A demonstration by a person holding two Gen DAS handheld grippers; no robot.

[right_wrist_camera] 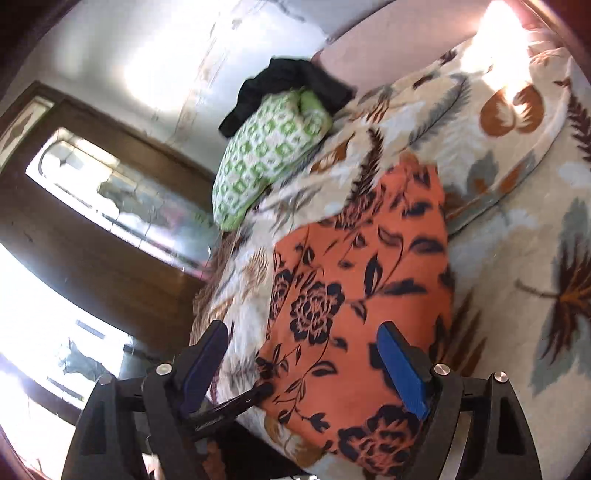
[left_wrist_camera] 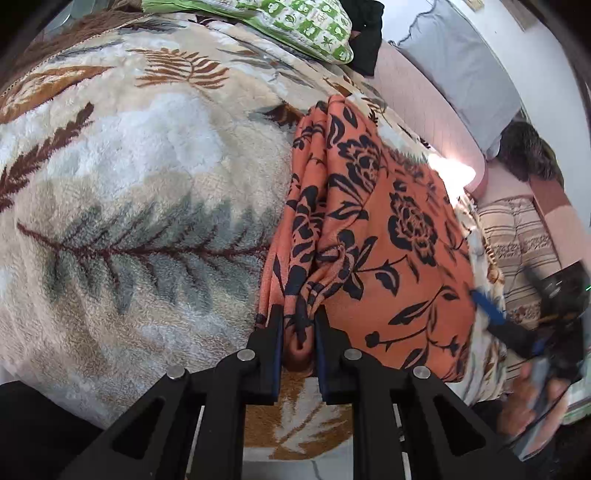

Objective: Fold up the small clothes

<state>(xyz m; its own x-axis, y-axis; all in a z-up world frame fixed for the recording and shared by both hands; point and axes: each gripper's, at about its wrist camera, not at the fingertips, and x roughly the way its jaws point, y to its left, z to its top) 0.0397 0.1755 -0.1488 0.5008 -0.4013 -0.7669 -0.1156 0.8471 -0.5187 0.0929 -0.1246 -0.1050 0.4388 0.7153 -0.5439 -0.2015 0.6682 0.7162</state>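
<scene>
An orange garment with black flowers (left_wrist_camera: 376, 236) lies on a fluffy leaf-patterned blanket (left_wrist_camera: 129, 166). My left gripper (left_wrist_camera: 298, 321) is shut on a bunched edge of the garment at its near left corner. The right gripper (left_wrist_camera: 491, 310) shows blurred at the garment's right edge in the left wrist view. In the right wrist view the garment (right_wrist_camera: 354, 295) lies ahead and my right gripper (right_wrist_camera: 301, 345) is open, its blue pads wide apart over the garment's near end, holding nothing. The left gripper (right_wrist_camera: 267, 387) shows there as a dark finger at the garment's lower left edge.
A green and white patterned pillow (left_wrist_camera: 295, 26) and a black cloth (left_wrist_camera: 365, 40) lie at the head of the bed. A pink headboard (left_wrist_camera: 424, 103) and a grey pillow (left_wrist_camera: 465, 70) stand at the right. A dark wooden window frame (right_wrist_camera: 92, 206) is left of the bed.
</scene>
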